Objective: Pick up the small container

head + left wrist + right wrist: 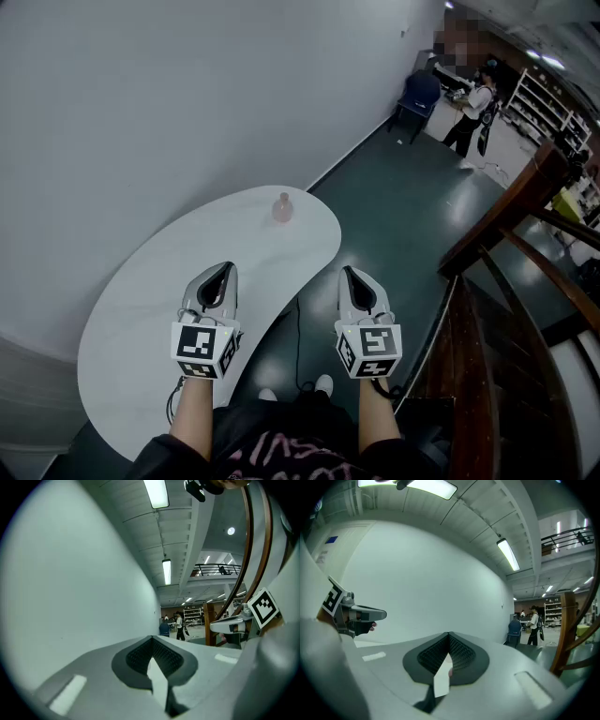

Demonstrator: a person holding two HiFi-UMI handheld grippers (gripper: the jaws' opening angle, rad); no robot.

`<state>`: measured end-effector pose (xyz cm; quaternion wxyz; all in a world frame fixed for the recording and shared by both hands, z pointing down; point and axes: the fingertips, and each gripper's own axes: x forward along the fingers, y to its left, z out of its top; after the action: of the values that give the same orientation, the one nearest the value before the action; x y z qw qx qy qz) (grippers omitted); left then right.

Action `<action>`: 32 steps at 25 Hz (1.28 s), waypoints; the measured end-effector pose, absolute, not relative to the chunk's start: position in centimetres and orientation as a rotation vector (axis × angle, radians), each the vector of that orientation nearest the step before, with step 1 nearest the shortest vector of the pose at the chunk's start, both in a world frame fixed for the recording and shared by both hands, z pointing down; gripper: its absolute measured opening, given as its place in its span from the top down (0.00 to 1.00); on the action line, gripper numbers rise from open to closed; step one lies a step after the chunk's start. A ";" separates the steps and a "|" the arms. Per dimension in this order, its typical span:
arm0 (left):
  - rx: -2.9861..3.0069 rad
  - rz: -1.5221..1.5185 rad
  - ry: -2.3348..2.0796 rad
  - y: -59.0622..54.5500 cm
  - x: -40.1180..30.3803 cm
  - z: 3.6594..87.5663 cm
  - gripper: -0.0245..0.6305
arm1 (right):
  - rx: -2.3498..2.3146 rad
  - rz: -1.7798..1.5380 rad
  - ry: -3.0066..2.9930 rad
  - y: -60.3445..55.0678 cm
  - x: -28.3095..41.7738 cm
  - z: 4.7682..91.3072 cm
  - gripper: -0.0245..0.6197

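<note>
With my left gripper point(225, 270) and right gripper point(350, 273) both closed on nothing, the small pinkish container point(282, 208) stands upright at the far end of the white table point(141, 309), ahead between them, seemingly a touch nearer my left.

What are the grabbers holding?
Nothing is held. The left gripper and right gripper are shut and empty; the small container stands apart on the table.

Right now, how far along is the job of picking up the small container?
Nothing looks done: the small container stands untouched at the far end of the white table. Nothing is in hand: the left tool and right tool are both shut, empty, well short of it. What is left: reach forward, open a tool, grasp and lift.
</note>
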<state>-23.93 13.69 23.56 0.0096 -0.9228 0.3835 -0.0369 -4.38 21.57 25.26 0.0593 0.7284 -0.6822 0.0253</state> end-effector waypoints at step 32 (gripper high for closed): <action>-2.992 -0.070 1.072 14.7 -23.8 24.8 0.96 | 2.287 0.036 -1.908 24.9 -4.4 24.6 0.95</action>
<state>-23.83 14.68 24.83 -0.0187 -0.9410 0.3371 -0.0221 -4.37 24.86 24.62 0.0815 0.7652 -0.6385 0.0119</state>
